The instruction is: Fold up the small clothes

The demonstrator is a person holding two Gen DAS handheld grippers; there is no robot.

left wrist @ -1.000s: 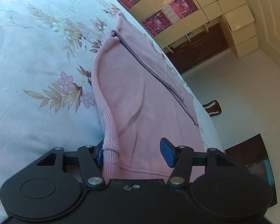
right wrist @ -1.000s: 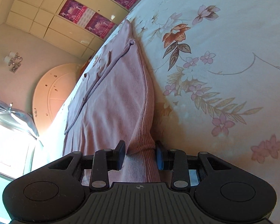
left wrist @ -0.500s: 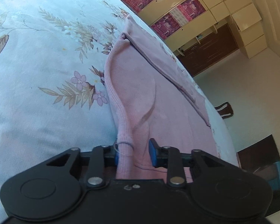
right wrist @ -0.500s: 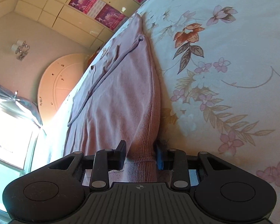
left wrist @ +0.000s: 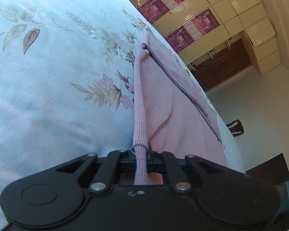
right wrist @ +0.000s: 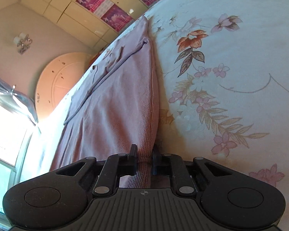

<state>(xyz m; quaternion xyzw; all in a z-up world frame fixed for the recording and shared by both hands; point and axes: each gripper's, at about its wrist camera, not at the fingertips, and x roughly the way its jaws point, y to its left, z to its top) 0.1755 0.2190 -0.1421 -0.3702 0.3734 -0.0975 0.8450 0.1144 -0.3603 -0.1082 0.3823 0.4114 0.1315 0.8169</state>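
Closest in, the left gripper (left wrist: pixel 141 158) is clamped tight on the ribbed hem of the pink top (left wrist: pixel 163 104), the band bunched into a narrow roll between its jaws. The right gripper (right wrist: pixel 144 158) has just been closing and now pinches the same ribbed band of the pink top (right wrist: pixel 115 111) farther along, cloth pressed between its jaws. Both point downward at a slant onto the bed.

The top lies stretched out flat on the flowered bedsheet (left wrist: pixel 48 77), running away from both grippers toward the far edge of the bed. It sits close to one side edge of the bed, with a broad stretch of bare sheet on its other side. From the left side, a long seam or folded flap crosses the cloth diagonally, and a soft crease curves through the middle. From the right side, a thin drawstring trails across the far part of the garment.

Beyond the bed's far edge stands a cream wardrobe (left wrist: pixel 231 9) with magenta posters on its doors. Off to one side there is a rounded headboard (right wrist: pixel 61 80), a wall lamp (right wrist: pixel 23 42) above it, and a bright window (right wrist: pixel 7 127).
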